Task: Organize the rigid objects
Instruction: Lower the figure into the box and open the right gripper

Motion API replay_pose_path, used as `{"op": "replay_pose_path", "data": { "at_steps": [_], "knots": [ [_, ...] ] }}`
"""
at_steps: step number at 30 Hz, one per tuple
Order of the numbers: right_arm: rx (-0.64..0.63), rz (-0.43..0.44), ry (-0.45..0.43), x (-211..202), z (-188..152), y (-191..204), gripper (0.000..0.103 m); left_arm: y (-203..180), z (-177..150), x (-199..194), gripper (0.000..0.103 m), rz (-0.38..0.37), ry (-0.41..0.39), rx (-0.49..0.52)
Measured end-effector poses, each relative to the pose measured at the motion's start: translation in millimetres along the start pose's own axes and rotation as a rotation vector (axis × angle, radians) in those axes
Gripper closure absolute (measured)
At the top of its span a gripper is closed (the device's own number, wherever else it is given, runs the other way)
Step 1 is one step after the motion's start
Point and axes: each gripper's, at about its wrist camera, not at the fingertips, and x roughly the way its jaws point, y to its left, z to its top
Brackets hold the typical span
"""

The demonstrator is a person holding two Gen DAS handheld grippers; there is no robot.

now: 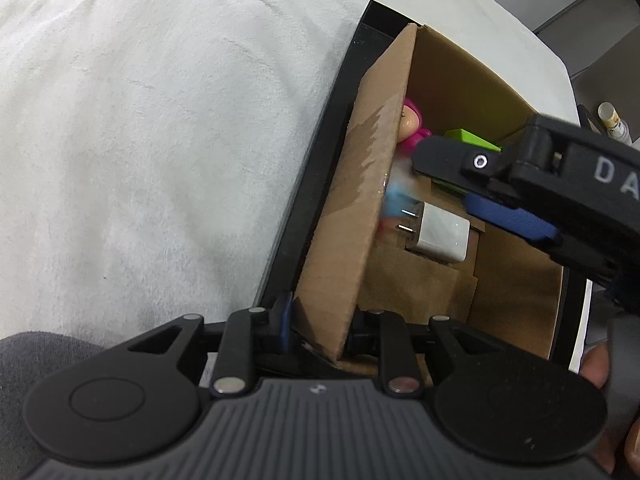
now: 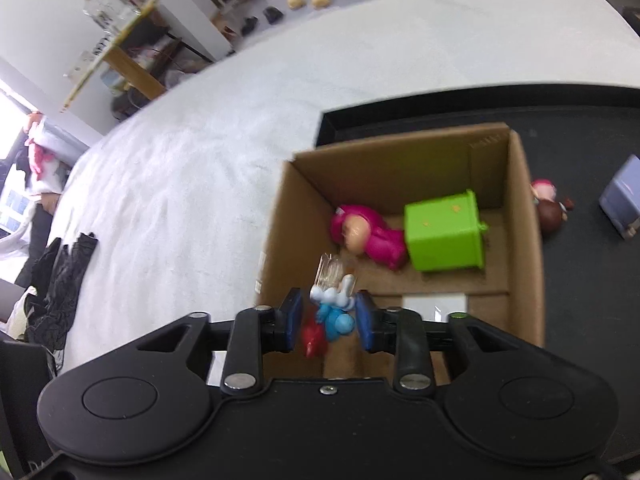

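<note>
An open cardboard box (image 1: 348, 216) stands in a black tray (image 1: 320, 168). My left gripper (image 1: 320, 326) is shut on the near corner of the box's wall. In the box lie a pink figure (image 2: 368, 240), a green toy bin (image 2: 444, 232) and a white charger (image 1: 436, 236). My right gripper (image 2: 329, 322) hangs over the box's near side. A blurred blue and white figure (image 2: 334, 312) with a red part (image 2: 314, 338) is between its blue pads (image 2: 292, 320), with small gaps on both sides. In the left wrist view the right gripper (image 1: 440, 180) reaches in from the right.
On the black tray (image 2: 580, 128) outside the box lie a small brown and pink figure (image 2: 550, 204) and a blue-grey block (image 2: 624, 200). White cloth (image 2: 240, 140) spreads to the left. Dark fabric (image 2: 60, 280) lies at its left edge. Shelves stand behind.
</note>
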Motion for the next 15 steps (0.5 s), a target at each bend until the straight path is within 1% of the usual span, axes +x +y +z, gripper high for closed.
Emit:
{"op": "replay_pose_path", "data": {
  "at_steps": [1, 3, 5, 8, 11, 15],
  "knots": [
    [-0.012, -0.011, -0.008, -1.6, -1.1, 1.4, 0.043, 0.3, 0.2, -0.3, 0.080, -0.003, -0.003, -0.004],
    [-0.023, -0.017, -0.008, -3.7, -3.0, 1.6, 0.043, -0.4, -0.7, -0.1, 0.080, -0.002, -0.006, -0.001],
    [-0.001, 0.002, -0.002, -5.9, -4.4, -2.6, 0.043, -0.2, -2.1, -0.3, 0.080, -0.003, -0.010, -0.002],
    [0.005, 0.003, -0.002, -12.1, -7.2, -6.2, 0.043, 0.4, -2.9, -0.8, 0.079, -0.004, -0.014, -0.004],
    [0.008, 0.001, 0.004, -16.3, -8.7, -8.1, 0.043, -6.2, -4.4, -3.7, 0.079, 0.021, -0.031, 0.032],
    [0.019, -0.005, -0.007, -26.1, -9.1, -12.5, 0.043, -9.0, -2.9, -6.4, 0.079, 0.028, -0.030, 0.049]
  ]
}}
